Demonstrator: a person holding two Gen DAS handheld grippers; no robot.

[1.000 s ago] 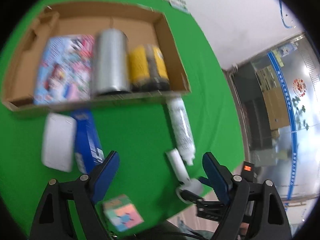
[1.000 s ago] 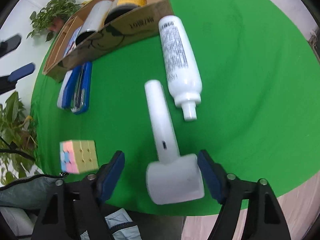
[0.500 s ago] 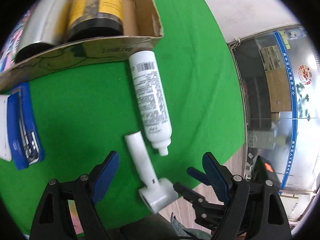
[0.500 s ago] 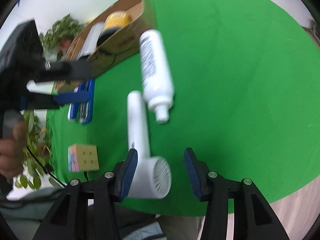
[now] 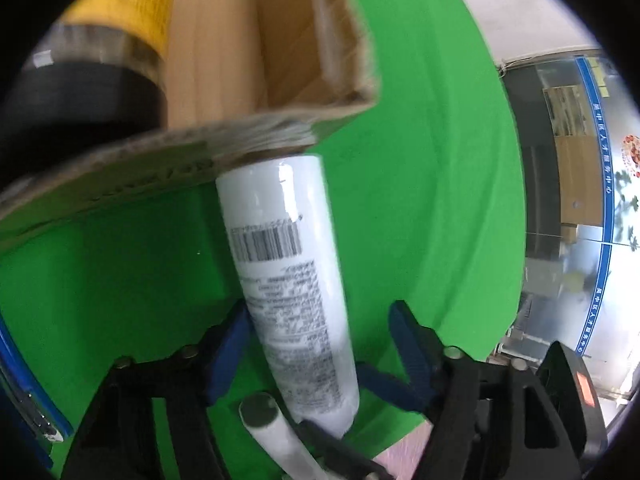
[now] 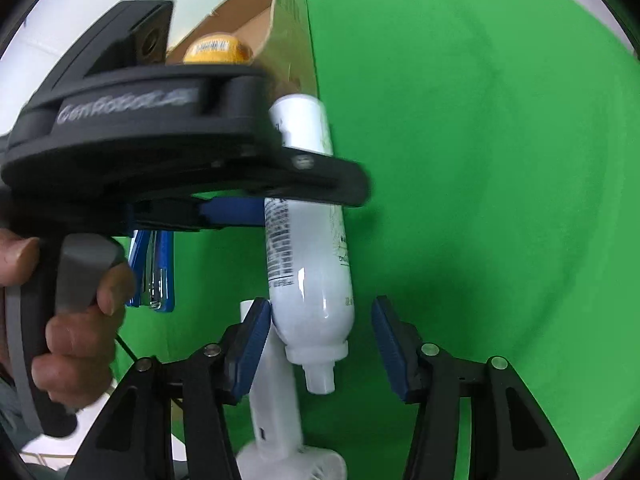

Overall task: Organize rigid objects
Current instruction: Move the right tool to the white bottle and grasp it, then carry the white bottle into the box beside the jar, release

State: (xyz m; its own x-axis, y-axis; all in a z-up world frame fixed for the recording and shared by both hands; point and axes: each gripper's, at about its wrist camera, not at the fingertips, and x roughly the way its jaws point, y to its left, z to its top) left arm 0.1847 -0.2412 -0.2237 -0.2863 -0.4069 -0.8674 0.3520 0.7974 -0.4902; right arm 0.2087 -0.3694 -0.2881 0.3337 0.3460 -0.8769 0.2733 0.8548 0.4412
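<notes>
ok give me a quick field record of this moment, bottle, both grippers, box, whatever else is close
surface: green cloth
bottle: white plastic bottle lying on its side, flat end at the box corner
left gripper: straddles the bottle, jaws just been closing, right finger clear
right gripper: around the bottle's neck end, left finger at the bottle, right finger clear
box: brown cardboard box, yellow-labelled jar inside
nearby: white handheld fan beside the bottle, blue stapler further left
</notes>
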